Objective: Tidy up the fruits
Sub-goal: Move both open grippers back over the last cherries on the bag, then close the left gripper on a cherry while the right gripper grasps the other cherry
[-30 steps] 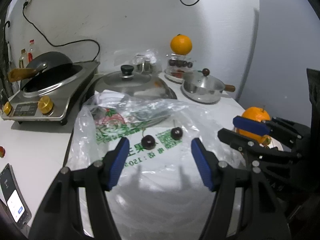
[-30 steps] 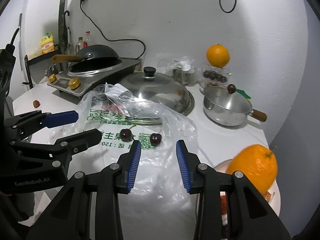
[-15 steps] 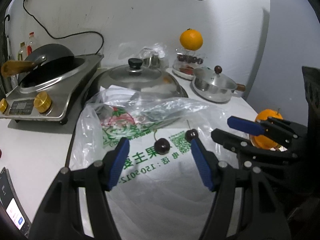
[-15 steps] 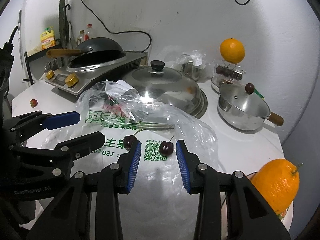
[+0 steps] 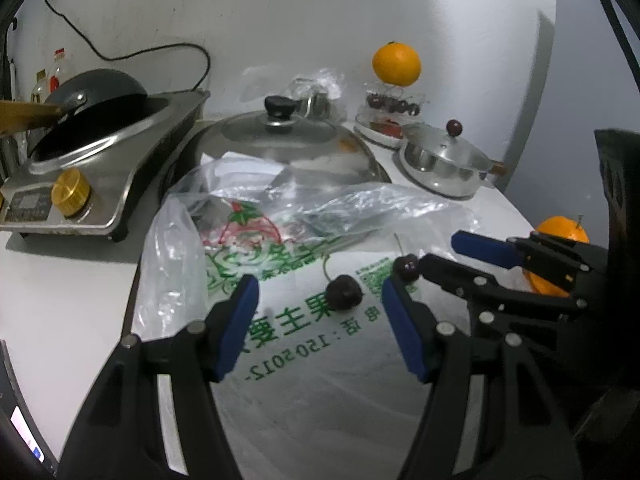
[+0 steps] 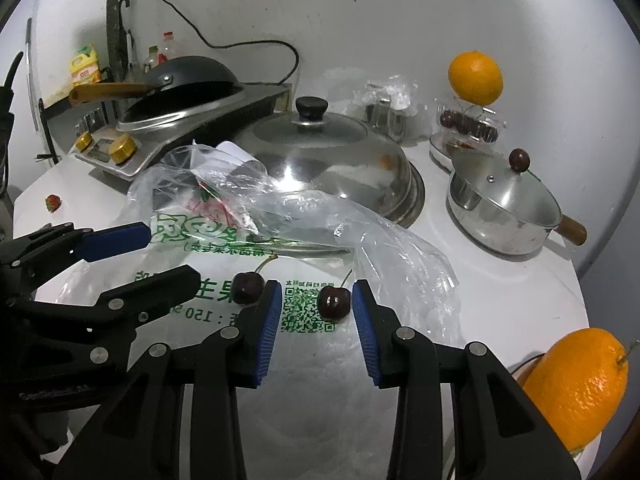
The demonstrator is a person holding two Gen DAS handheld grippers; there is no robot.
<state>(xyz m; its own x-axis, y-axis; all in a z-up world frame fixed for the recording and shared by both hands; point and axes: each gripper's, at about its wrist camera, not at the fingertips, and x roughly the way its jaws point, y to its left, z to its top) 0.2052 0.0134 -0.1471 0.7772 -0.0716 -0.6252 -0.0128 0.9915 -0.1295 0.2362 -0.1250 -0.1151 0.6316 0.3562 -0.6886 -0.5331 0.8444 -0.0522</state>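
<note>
Two dark cherries lie on a clear printed plastic bag (image 6: pixel 248 248). My right gripper (image 6: pixel 316 304) is open with the right cherry (image 6: pixel 334 301) between its blue fingertips, not touched. The left cherry (image 6: pixel 247 287) lies just left of its left fingertip. In the left wrist view my left gripper (image 5: pixel 318 304) is open with the left cherry (image 5: pixel 344 298) between its tips, toward the right finger; the right cherry (image 5: pixel 406 266) sits by the right gripper's finger. An orange (image 6: pixel 576 384) lies at the near right.
A domed steel lid (image 6: pixel 328 160) lies behind the bag, a small lidded saucepan (image 6: pixel 504 204) to its right. A second orange (image 6: pixel 476 78) sits on a clear box of cherries (image 6: pixel 468 124). A cooker with a black wok (image 6: pixel 180 96) stands at left. A strawberry (image 6: pixel 53 202) lies on the counter.
Both grippers have moved forward and down toward the cherries. The right gripper's tips now flank the right cherry. Both grippers stay open.
</note>
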